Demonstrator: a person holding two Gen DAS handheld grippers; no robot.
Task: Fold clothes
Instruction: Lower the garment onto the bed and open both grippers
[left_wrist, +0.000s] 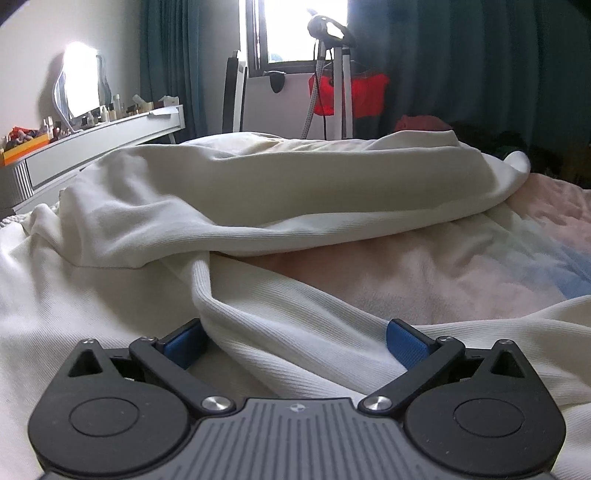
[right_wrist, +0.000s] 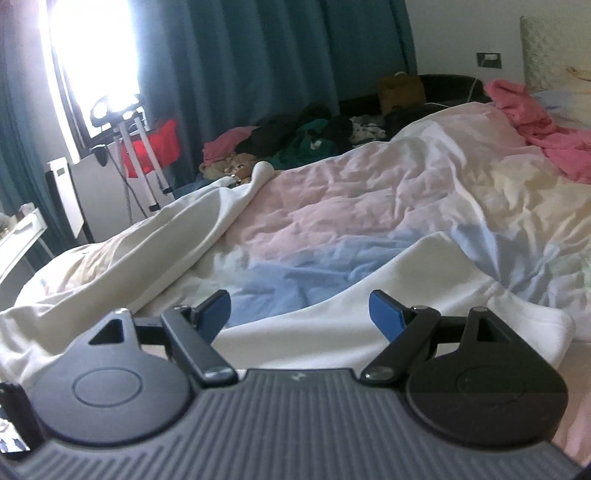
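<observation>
While nothing is gripped yet, the layout reads as follows.

Garment: a white ribbed garment (left_wrist: 280, 199) lies spread and rumpled on the bed, one long part doubled over the rest; I cannot tell what kind of clothing it is.

Garment's long axis: in the left wrist view the doubled-over part runs crosswise, from the dresser side over toward the dark curtain side, so it lies across the line of the tongs, not along it.

Left gripper (left_wrist: 295, 341): jaws spread wide, holding nothing; a raised ridge of the garment's cloth runs up between the blue pads (left_wrist: 404, 345), though I cannot tell whether either pad touches it.

Right gripper (right_wrist: 299, 314): jaws also wide apart and empty; it sits low over a flat white panel (right_wrist: 369, 325) of the garment, whose free edge lies just beyond the fingertips.

Nearer hand: by my judgement the left, since cloth already stands between its pads; the right would have to reach forward to the garment's edge.

What the next move turns on: the garment lies directly ahead of and beneath both tongs, so closing in place should catch cloth on the left.

Bedspread (right_wrist: 369, 206): pastel pink, blue and cream, wrinkled, under the garment and bare beyond it.

Beyond the garment: a pile of dark and coloured clothes (right_wrist: 295, 144) at the bed's far edge, well apart from the garment.
</observation>
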